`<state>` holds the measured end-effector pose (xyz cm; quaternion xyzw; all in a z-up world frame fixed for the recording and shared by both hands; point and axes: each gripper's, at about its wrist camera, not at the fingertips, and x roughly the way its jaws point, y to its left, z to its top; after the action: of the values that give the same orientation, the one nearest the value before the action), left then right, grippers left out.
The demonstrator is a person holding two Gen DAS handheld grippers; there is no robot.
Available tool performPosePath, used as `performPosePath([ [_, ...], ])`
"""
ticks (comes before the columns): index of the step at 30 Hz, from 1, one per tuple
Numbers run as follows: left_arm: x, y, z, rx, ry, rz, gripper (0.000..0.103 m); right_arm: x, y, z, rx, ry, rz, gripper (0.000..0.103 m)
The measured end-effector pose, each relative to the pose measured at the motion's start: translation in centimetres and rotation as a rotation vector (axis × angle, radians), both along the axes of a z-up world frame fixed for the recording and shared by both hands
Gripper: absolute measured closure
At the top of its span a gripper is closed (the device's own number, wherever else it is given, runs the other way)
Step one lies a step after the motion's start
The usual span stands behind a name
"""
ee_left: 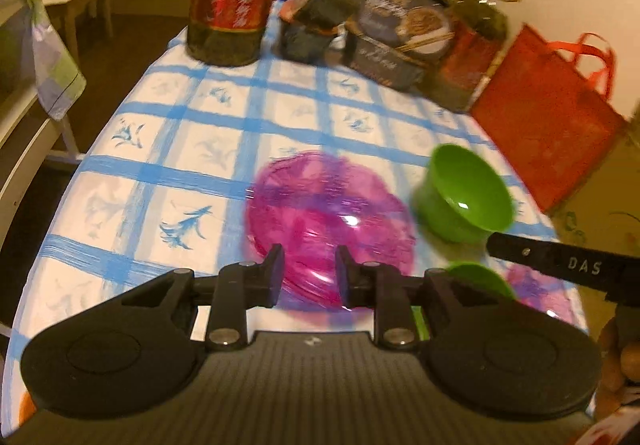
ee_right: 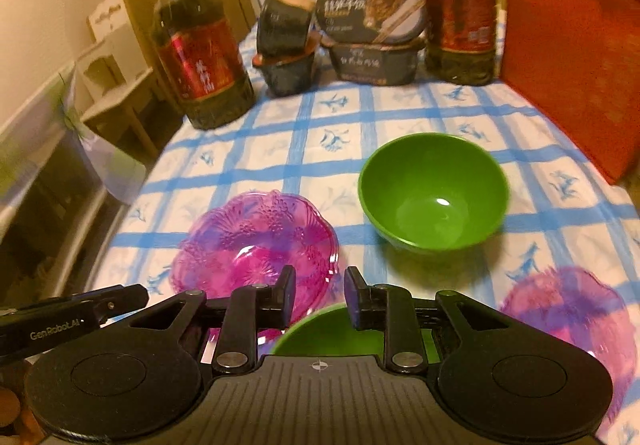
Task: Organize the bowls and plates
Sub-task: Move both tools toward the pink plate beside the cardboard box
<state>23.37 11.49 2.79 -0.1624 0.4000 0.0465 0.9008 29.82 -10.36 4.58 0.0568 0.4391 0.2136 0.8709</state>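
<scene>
A pink see-through plate (ee_left: 328,221) lies on the blue-checked tablecloth (ee_left: 168,149), just beyond my left gripper (ee_left: 310,273), which is open, its jaws a little apart with nothing between them. An upright green bowl (ee_right: 434,191) stands to its right. My right gripper (ee_right: 320,297) is open and hovers over a second green bowl (ee_right: 320,337), mostly hidden under it. A second pink plate (ee_right: 568,313) lies at the near right. The first pink plate (ee_right: 256,241) sits left of the right gripper. The right gripper's finger (ee_left: 520,251) reaches in beside the first green bowl (ee_left: 468,197).
Two large oil bottles (ee_right: 204,61) (ee_right: 460,13), stacked food tubs (ee_right: 376,29) and a red bag (ee_right: 568,45) line the table's far side. A chair with a draped cloth (ee_left: 52,57) stands off the left edge. The left gripper's finger (ee_right: 100,301) lies at the near left.
</scene>
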Motion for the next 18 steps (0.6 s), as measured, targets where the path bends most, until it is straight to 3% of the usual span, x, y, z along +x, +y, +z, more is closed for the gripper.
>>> performPosePath([
  [8,-4.9,-5.8,2.7,0.002,-0.076,-0.100,0.080,-6.9,-5.0,1.7,0.043,-0.013,-0.093,0.076],
  [13,-7.7,-8.9,3.1,-0.007,-0.099,-0.134,0.080,-10.5,-7.7,2.1,-0.014,-0.040,-0.135,0.076],
  [15,-8.5,-9.9,3.0,-0.010,-0.101,-0.145,0.076,-11.8,-8.8,2.2,-0.049,-0.050,-0.150,0.076],
  [18,-9.6,-11.4,2.6,-0.001,-0.091,-0.149,0.062,-13.5,-10.6,2.0,-0.084,-0.062,-0.169,0.076],
])
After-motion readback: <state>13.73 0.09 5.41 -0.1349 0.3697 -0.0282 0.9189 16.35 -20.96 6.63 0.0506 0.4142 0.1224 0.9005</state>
